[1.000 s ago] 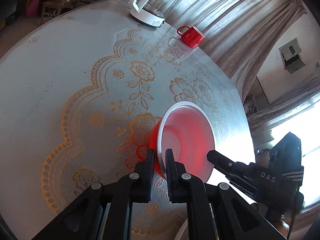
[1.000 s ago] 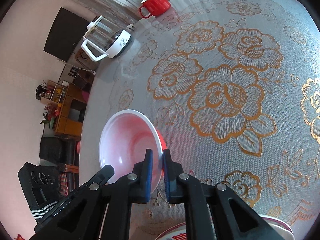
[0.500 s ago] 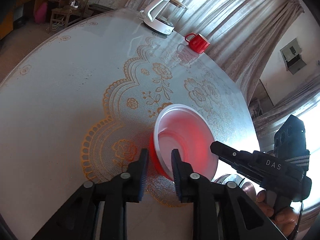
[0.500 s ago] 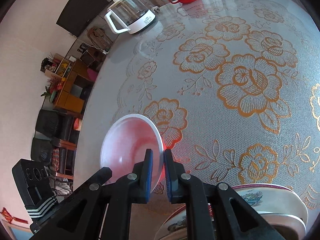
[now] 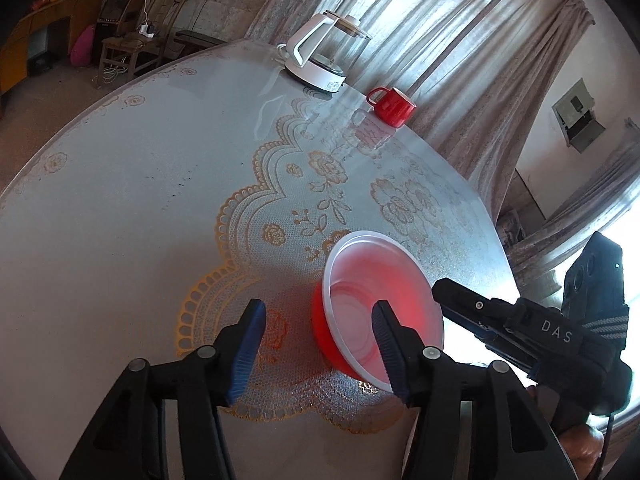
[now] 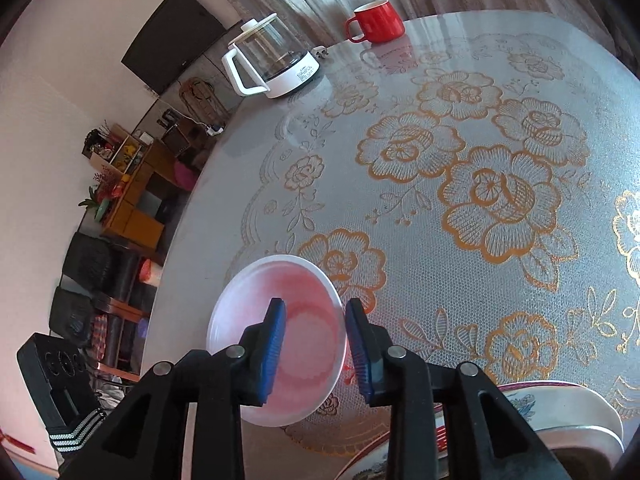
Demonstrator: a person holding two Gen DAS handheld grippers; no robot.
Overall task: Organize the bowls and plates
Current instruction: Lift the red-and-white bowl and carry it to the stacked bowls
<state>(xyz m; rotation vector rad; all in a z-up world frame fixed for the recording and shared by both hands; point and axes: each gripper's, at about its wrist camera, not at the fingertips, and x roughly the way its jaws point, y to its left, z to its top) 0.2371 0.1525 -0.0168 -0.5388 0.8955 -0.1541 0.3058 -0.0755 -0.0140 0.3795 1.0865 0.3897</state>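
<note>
Left tongs (image 5: 318,346) opening at lower centre of the left view, pads apart and off the red bowl (image 5: 382,312); near rim of the bowl between them, right finger crossing its inside. Right tongs (image 6: 316,346) opening too, low in the right view, straddling the bowl's (image 6: 276,336) right-hand rim without pressing on it. Sat on the lace-patterned surface (image 5: 140,200), just beyond both tongs. Lower edge of the bowl hidden behind the fingers in both views; whether it sat level or tipped could not be told. Patterned plates (image 6: 560,416) cut off by the lower right corner of the right view, partly behind the right finger; number in the stack unclear. Farther out, toward the top: glass kettle (image 5: 324,58) and red mug (image 5: 392,106), near each other by the curtains (image 5: 460,40). Window glare washed out the surface edge at right in the left view.
</note>
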